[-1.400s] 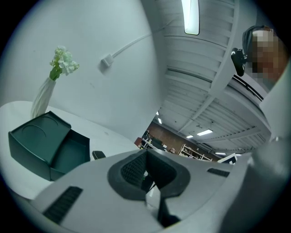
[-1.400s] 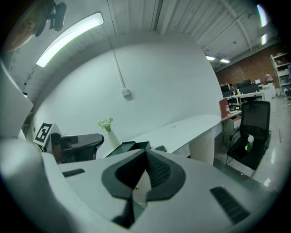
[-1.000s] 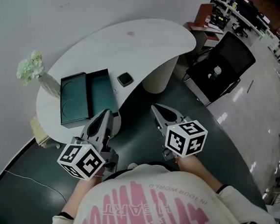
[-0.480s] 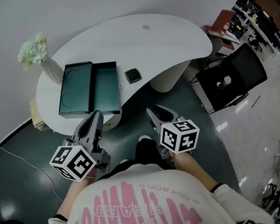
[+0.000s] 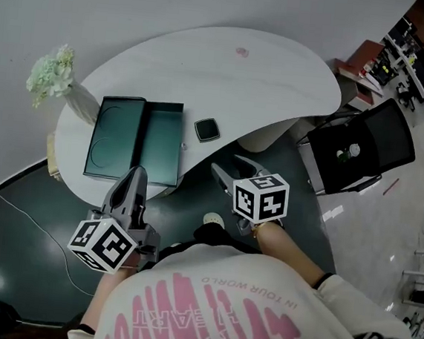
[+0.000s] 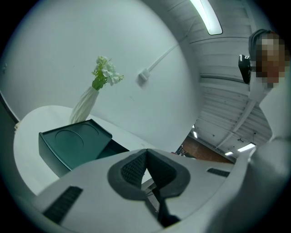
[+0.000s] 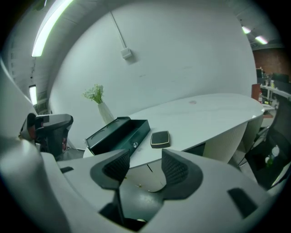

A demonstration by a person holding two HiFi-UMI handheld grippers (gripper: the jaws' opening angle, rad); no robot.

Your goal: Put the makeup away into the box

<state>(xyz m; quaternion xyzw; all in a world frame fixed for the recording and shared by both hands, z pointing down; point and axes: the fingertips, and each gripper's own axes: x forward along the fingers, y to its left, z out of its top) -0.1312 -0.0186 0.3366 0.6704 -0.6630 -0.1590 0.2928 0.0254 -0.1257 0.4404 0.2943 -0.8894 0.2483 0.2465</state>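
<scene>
The makeup, a small dark square compact (image 5: pixel 207 130), lies on the white table (image 5: pixel 280 82) just right of the open dark green box (image 5: pixel 162 144). The box's lid (image 5: pixel 114 135) lies flat on its left side. My right gripper (image 5: pixel 234 169) hangs off the table's near edge, short of the compact (image 7: pixel 160 139). Its jaws have just been opening and nothing is between them (image 7: pixel 144 166). My left gripper (image 5: pixel 135 176) is shut and empty, just before the box's near end. In the left gripper view the pads meet (image 6: pixel 145 157), with the box (image 6: pixel 72 141) beyond.
A white vase of pale flowers (image 5: pixel 53 75) stands at the table's left end, behind the lid. A black office chair (image 5: pixel 359 149) sits to the right on the dark floor. A cable (image 5: pixel 33 241) runs over the floor at the left. The wall lies behind the table.
Both grippers have moved forward and down toward the table's near edge. The right gripper's jaws, shut a second ago, now stand apart. The left stays shut.
</scene>
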